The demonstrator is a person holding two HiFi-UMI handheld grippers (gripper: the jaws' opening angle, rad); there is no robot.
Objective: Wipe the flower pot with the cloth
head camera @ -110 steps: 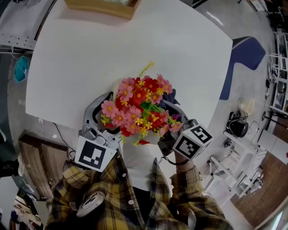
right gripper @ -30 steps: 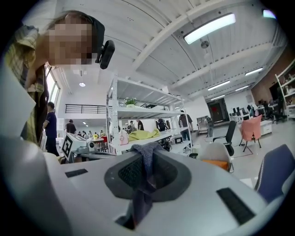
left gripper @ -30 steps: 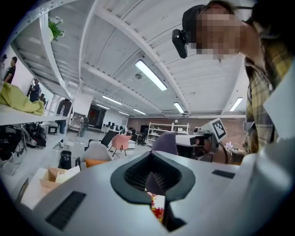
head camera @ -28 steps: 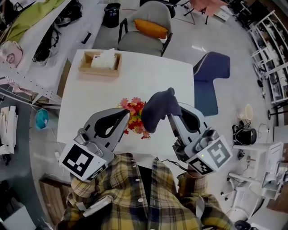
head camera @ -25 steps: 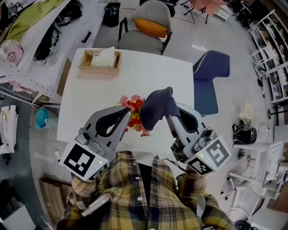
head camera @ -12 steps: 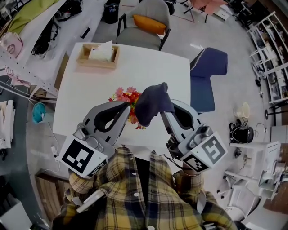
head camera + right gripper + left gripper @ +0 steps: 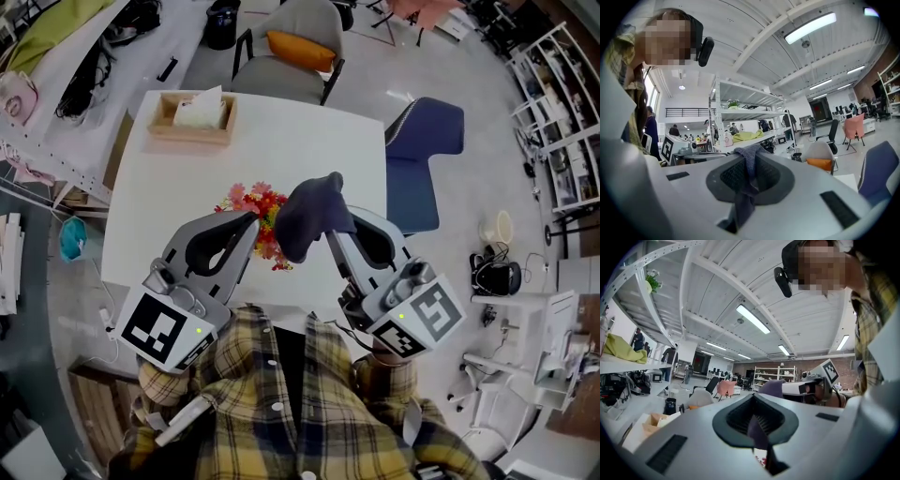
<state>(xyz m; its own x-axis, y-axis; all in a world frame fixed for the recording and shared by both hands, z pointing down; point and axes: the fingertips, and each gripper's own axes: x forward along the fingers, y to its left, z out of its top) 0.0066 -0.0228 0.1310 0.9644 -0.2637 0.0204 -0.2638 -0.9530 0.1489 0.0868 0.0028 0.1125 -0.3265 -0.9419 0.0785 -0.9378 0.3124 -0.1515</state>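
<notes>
Far below, on the white table (image 7: 309,141), stands the bunch of pink, red and yellow flowers (image 7: 251,202); the blooms and my grippers hide its pot. The dark purple cloth (image 7: 307,211) hangs bunched from my right gripper (image 7: 328,225), which is shut on it. In the right gripper view the cloth (image 7: 749,154) runs between the jaws and drapes over their tip. My left gripper (image 7: 251,223) is shut just left of the cloth, above the flowers. A purple sliver shows in its jaw gap (image 7: 757,427); whether it is pinched I cannot tell.
A wooden tissue box (image 7: 190,117) sits at the table's far left corner. A grey chair with an orange cushion (image 7: 291,47) stands behind the table and a blue chair (image 7: 422,141) to its right. Shelving with clutter runs along the left.
Earlier both grippers sat low on either side of the flowers. They now stand high above the table with the cloth in the right one. Over the last second they have barely moved.
</notes>
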